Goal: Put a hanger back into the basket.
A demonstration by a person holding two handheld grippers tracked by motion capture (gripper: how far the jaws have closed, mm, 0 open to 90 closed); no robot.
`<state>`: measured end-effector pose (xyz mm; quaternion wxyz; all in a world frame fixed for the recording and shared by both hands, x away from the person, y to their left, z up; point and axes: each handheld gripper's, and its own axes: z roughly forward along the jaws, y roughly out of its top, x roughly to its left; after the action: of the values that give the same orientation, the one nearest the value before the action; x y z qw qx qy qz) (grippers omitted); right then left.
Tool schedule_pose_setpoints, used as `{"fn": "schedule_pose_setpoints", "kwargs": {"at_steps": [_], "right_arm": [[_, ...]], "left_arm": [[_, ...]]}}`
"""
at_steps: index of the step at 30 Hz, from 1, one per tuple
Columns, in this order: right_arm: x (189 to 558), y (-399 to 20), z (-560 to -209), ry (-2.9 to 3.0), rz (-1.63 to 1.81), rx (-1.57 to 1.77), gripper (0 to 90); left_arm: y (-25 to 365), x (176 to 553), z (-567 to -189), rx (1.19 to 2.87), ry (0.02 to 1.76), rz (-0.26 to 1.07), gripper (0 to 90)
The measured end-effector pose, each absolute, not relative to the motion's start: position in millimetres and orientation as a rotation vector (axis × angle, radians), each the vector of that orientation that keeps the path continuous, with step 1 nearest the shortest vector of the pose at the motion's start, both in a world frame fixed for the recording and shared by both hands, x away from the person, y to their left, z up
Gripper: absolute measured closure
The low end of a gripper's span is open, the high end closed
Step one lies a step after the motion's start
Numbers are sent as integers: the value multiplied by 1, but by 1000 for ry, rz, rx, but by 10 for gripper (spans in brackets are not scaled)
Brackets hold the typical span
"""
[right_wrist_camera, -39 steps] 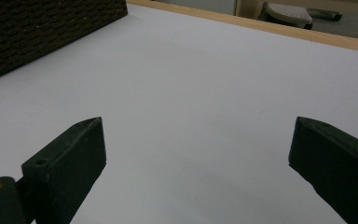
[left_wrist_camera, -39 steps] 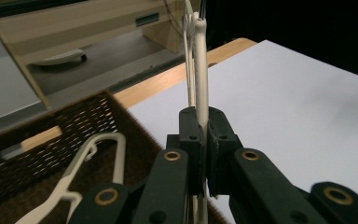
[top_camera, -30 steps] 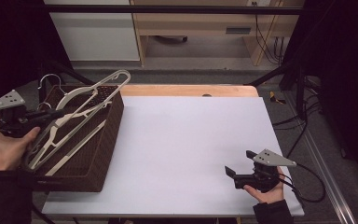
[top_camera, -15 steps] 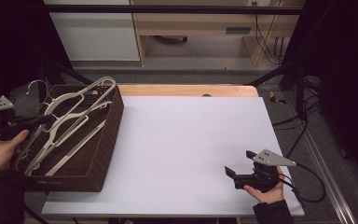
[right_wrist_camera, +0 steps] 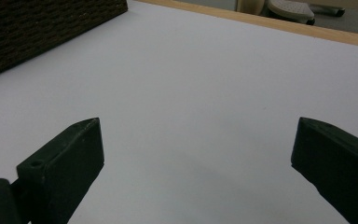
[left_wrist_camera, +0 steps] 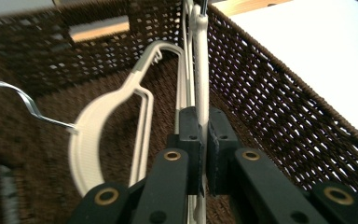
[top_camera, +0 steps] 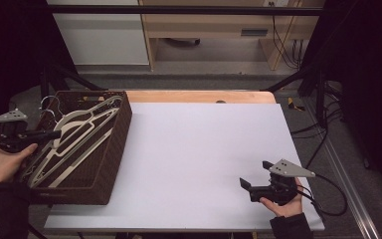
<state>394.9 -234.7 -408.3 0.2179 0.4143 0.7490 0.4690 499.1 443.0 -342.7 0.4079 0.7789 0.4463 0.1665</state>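
Note:
A dark brown wicker basket (top_camera: 110, 164) stands at the left end of the white table (top_camera: 199, 149) and holds several cream plastic hangers (top_camera: 74, 142). My left gripper (top_camera: 54, 134) reaches over the basket's left side and is shut on the thin bar of one cream hanger (left_wrist_camera: 200, 70), which runs away between the pads. Another cream hanger (left_wrist_camera: 98, 126) with a metal hook (left_wrist_camera: 23, 100) lies on the basket floor. Near the table's front right, my right gripper (top_camera: 246, 185) rests low with its jaws wide apart and nothing between them (right_wrist_camera: 196, 154).
The basket's woven wall (left_wrist_camera: 279, 102) rises close on the right of the held hanger. A wooden strip (top_camera: 199, 96) edges the table's far side, with cabinets and cables beyond. A cable (top_camera: 328, 199) trails from the right gripper.
My left gripper has come down and toward the left with the hanger, which now lies lower in the basket. The right gripper has stayed put.

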Motion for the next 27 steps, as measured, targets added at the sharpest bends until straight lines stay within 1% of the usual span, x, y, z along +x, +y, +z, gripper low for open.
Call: {"fn": "schedule_pose_setpoints", "kwargs": {"at_steps": [2, 4, 10, 11, 12, 15, 16, 17, 18, 20, 21, 22, 23, 25, 27], "right_arm": [[395, -235, -408, 2071, 1300, 1149, 24], [394, -236, -408, 2072, 1296, 1145, 24], [395, -235, -408, 2066, 1295, 1150, 20], [395, -235, -408, 2066, 1295, 1150, 20], [395, -235, -409, 2065, 1300, 1154, 18], [395, -234, -409, 2064, 1302, 1154, 17], [395, -235, -409, 2064, 1298, 1151, 17], [395, -234, -409, 2064, 1301, 1153, 18], [395, -235, -409, 2064, 1302, 1152, 18], [395, -235, -409, 2065, 1301, 1152, 17], [395, -235, -409, 2065, 1299, 1151, 18], [395, -235, -409, 2065, 1297, 1150, 17], [395, -235, -409, 2065, 1299, 1150, 18], [395, -235, -409, 2061, 1301, 1148, 18], [394, -236, -408, 2059, 1301, 1144, 18]], "left_arm": [[438, 503, -351, 2007, 1148, 405, 864], [435, 506, -358, 2014, 1167, 389, 863], [446, 506, -379, 1953, 1255, 336, 849], [446, 506, -379, 1953, 1255, 336, 847], [449, 506, -382, 1912, 1291, 365, 845], [451, 507, -383, 1910, 1338, 362, 823], [450, 509, -383, 1950, 1395, 399, 799], [450, 509, -384, 1962, 1413, 416, 750], [450, 509, -385, 1960, 1433, 433, 712], [449, 507, -385, 1939, 1457, 487, 669], [449, 506, -383, 1937, 1463, 523, 629], [450, 504, -380, 1922, 1468, 576, 575], [451, 502, -376, 1895, 1472, 609, 545], [450, 497, -368, 1838, 1451, 637, 526], [446, 492, -360, 1813, 1406, 651, 472]]}}
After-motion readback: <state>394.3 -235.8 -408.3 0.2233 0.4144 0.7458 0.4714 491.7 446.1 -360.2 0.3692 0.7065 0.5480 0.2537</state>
